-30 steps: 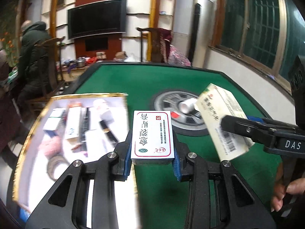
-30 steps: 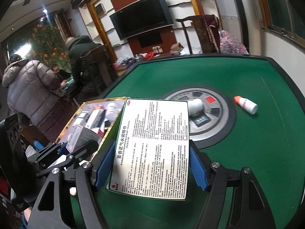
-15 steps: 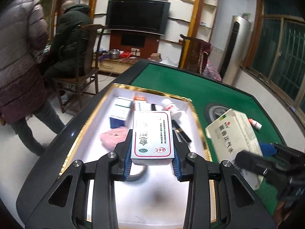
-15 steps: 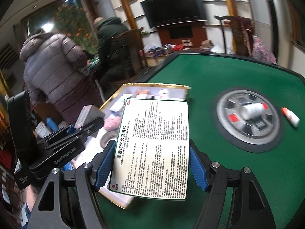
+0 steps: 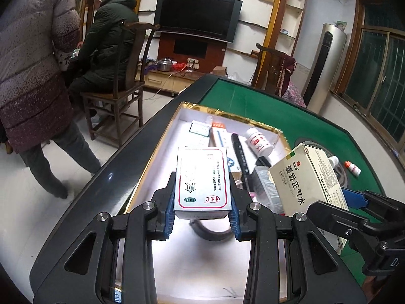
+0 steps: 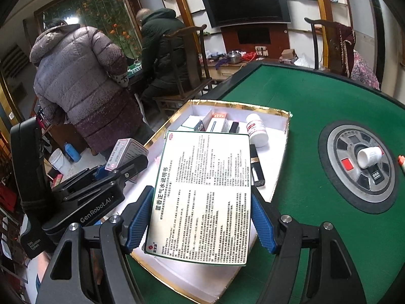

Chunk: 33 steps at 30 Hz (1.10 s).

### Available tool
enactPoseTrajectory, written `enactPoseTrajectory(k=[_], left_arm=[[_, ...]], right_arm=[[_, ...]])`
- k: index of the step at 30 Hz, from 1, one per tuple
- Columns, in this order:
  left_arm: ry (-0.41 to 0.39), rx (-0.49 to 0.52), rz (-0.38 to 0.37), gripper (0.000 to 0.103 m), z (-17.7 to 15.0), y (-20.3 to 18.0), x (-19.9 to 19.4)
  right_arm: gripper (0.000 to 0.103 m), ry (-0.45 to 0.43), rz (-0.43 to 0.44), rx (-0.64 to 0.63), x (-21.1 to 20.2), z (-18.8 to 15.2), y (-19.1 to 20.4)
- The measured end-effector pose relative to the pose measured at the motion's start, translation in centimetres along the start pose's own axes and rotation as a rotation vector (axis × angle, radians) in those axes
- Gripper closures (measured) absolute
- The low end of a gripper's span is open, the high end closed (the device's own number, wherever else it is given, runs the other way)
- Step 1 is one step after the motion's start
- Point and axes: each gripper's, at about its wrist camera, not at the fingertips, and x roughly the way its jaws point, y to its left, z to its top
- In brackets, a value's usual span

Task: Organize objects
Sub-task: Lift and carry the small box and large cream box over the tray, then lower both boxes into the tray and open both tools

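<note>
Boxes, two: my left gripper [image 5: 202,217] is clamped on a small red-bordered medicine box [image 5: 202,182], my right gripper [image 6: 200,224] on a larger leaflet-printed carton [image 6: 202,197]. I hold both above the gold-rimmed white tray [image 6: 283,149] on the green surface [image 6: 303,101].

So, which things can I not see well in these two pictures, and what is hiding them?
- Left wrist view: the dark ring in the tray is mostly hidden by the small box held in the left gripper.
- Right wrist view: the tray floor behind the large box in the right gripper is covered.
- Right wrist view: the red-capped bottle is cut by the right edge.
- The large box's fine print is too small to read.
</note>
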Motion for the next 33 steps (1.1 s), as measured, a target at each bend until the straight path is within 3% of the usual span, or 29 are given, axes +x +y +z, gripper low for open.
enactPoseTrajectory(k=[9,15,28,33], left_arm=[[0.021,-0.020,0.012,0.069,-0.4,1.8,0.5],[0.043,-0.008,0.009,0.069,-0.7,1.5,1.1],[0.098,0.070,0.022,0.069,-1.7,0.8,1.5],[0.130,0.109,0.028,0.069,-2.5,0.6,1.6]], right_arm=[[0.031,0.106,0.123,0.038,3.4,-0.7,1.5],[0.031,0.172,0.163,0.087,5.2,-1.1,0.5],[0.031,0.168,-0.003,0.036,5.0,-1.2,-1.1],[0.031,0.169,-0.013,0.005,4.7,-1.6,-0.3]])
